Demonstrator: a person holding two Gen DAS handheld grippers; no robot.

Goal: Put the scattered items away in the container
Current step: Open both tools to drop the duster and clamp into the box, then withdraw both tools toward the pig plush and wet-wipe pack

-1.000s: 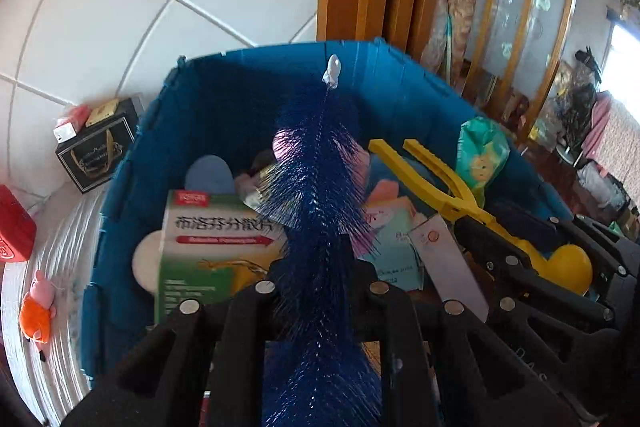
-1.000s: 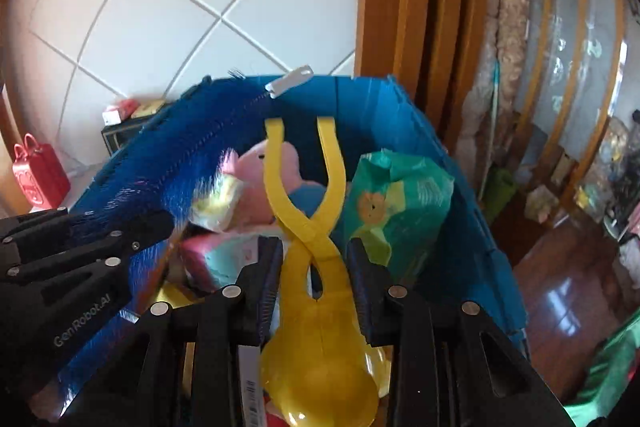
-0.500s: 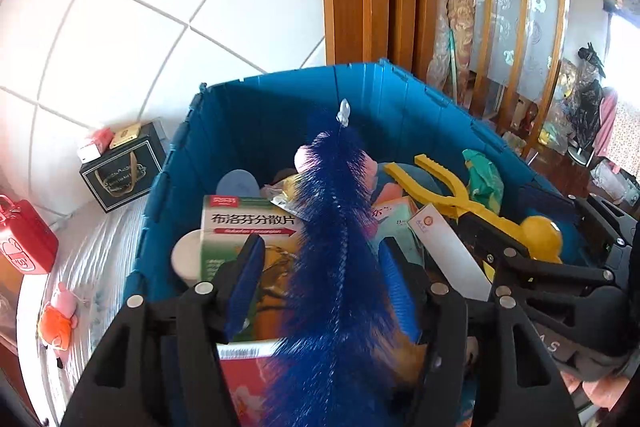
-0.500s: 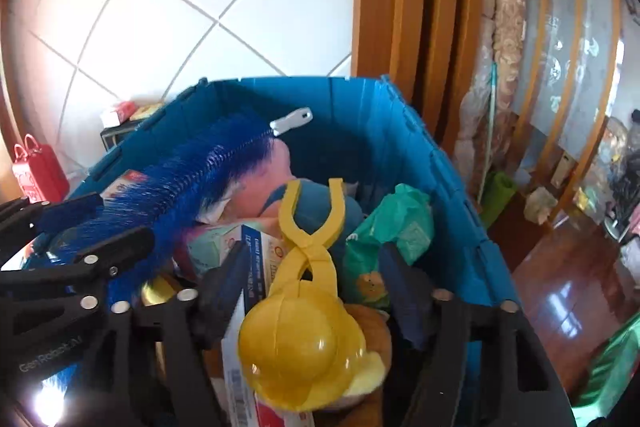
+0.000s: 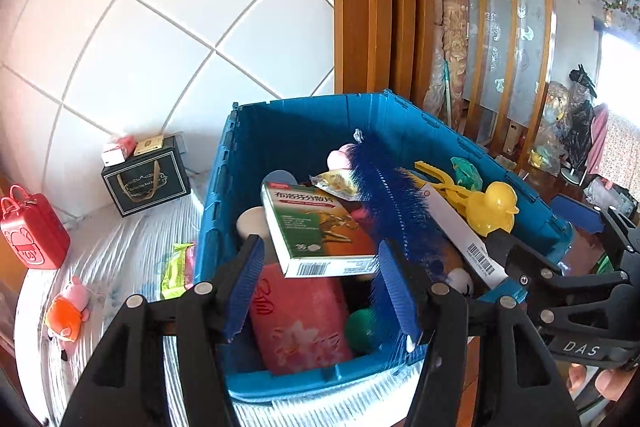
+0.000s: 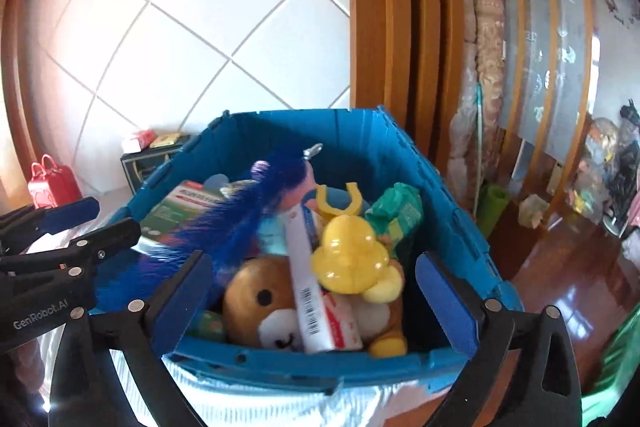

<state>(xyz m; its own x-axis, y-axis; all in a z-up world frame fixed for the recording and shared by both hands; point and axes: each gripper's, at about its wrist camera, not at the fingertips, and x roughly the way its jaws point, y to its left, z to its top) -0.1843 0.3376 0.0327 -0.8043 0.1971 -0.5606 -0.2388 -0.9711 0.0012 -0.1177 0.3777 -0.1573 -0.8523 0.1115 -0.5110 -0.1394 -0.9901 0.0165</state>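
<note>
Left tongs (image 5: 320, 291): blue-padded fingers spread wide apart, nothing between them, hovering over the near rim of the blue plastic storage crate (image 5: 280, 131). Right tongs (image 6: 314, 307): fingers likewise wide apart and empty, above the crate's near edge (image 6: 280, 363).

Crate contents, left wrist view: long blue bristle brush (image 5: 384, 195) lies diagonally, wire tip toward 12 o'clock, bristle end near the right finger of the left tongs. Green-and-white cardboard medicine box (image 5: 316, 227) lies tilted at centre, over a pink floral pouch (image 5: 296, 323). Yellow plastic duck-shaped snowball clamp (image 5: 480, 203) sits at 3 o'clock of the brush, handles pointing away. A white flat card with barcode (image 5: 460, 231) lies between brush and clamp. Green ball (image 5: 364, 327) at the crate's near corner.

Right wrist view: brown plush bear (image 6: 272, 307) lies face-up at the near wall, with the card (image 6: 308, 279) and clamp (image 6: 348, 255) on top of it; green crinkled packet (image 6: 400, 215) at 1 o'clock of the clamp.

Outside the crate, on the white striped surface (image 5: 112, 259): small orange-and-pink pig toy (image 5: 68, 311) at 9 o'clock, yellow-green wrapper (image 5: 176, 267) touching the crate's left wall, red mini suitcase (image 5: 32, 231), black gift box (image 5: 146, 183) at 10 o'clock.
</note>
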